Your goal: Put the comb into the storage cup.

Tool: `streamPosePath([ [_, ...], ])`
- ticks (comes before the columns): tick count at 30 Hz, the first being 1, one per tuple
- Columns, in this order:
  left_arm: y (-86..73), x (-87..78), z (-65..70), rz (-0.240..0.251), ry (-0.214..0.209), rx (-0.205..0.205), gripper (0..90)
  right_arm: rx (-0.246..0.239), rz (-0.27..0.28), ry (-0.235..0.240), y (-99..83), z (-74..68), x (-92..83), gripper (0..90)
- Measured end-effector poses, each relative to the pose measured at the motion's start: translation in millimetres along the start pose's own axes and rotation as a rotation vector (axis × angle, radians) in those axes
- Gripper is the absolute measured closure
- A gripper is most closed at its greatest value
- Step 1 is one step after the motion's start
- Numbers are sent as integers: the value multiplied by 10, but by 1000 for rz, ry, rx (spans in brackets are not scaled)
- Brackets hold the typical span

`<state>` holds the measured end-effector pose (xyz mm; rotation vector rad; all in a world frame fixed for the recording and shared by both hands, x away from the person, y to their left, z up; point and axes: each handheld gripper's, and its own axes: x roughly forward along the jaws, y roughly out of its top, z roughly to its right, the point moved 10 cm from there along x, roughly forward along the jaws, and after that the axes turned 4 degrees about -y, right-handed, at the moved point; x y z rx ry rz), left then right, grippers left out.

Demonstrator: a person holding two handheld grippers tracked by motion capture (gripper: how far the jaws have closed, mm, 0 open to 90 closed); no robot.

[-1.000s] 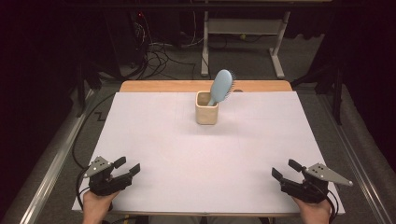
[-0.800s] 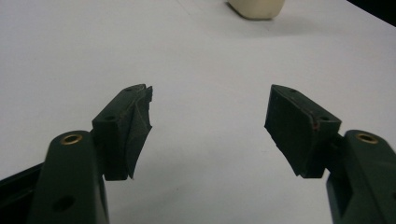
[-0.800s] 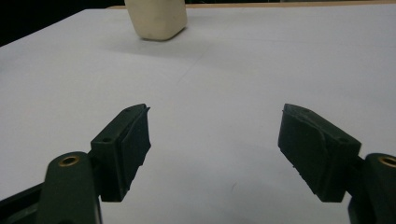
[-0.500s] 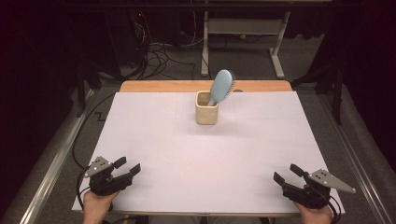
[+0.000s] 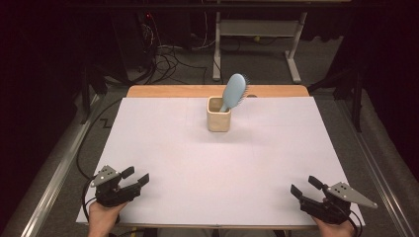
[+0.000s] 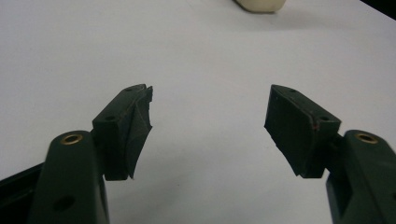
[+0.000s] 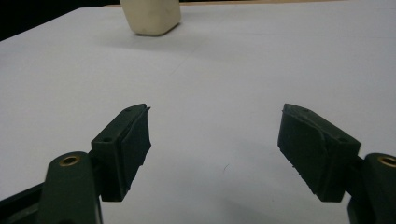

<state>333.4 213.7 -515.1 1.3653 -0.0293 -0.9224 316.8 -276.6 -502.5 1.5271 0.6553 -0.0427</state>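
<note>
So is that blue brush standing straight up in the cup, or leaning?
Leaning. The brush stands handle-down in the cup, and its head tilts toward the right above the rim.

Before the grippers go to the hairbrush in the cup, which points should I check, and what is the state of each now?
1. Left gripper open, nothing between the jaws: ok.
2. Right gripper open, nothing between the jaws: ok.
3. Cup upright on the white table: ok.
4. Hairbrush standing in the cup, head up, leaning to the right: ok.
5. Table surface between both grippers and the cup free of things: ok.
6. How deep the handle sits in the cup: cannot tell.
</note>
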Motion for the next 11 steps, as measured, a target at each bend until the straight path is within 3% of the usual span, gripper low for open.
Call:
streamPosePath([
  [11, 7, 2, 5, 2, 0, 4, 320, -3, -4, 2, -5, -4, 11, 257],
])
